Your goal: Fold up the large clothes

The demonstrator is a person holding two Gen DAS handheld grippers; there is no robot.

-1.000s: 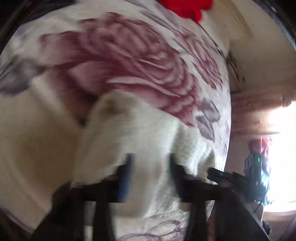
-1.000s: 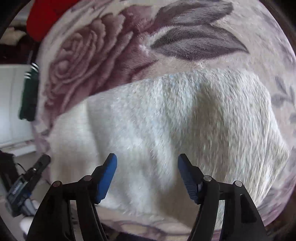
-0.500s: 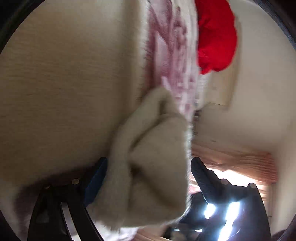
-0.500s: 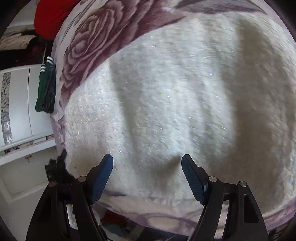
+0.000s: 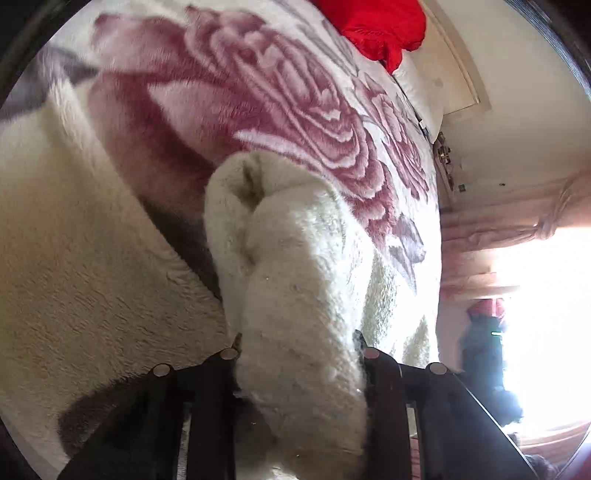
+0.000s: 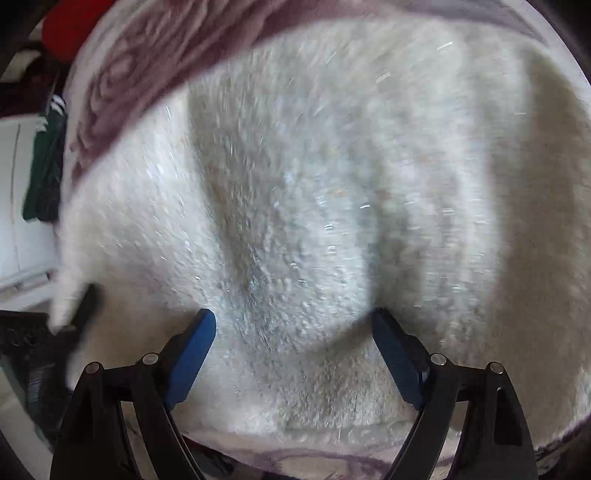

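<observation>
Item: cream fleece garment (image 6: 332, 184), spread on a bed under a rose-print blanket (image 5: 277, 92), with a red cloth (image 5: 376, 26) at the far end. Left view: the left gripper (image 5: 299, 347) is closing on a bunched tube of the same fleece, likely a sleeve (image 5: 295, 266), which runs up between its fingers and hides their pads; the cloth fills the gap and looks clamped. Its open cuff end points away toward the roses, and the garment's body lies to the left of it. Right view: the right gripper (image 6: 293, 350) has blue-padded fingers (image 6: 192, 354) set wide apart and opening further, hovering over the flat body near the hem, nothing between them, the picture blurred. Risks, as judged: thick pile may slip from the left grip if pulled sharply; the bunched sleeve may land twisted rather than flat; the right fingers may pinch the blanket along with the hem, dragging it.
</observation>
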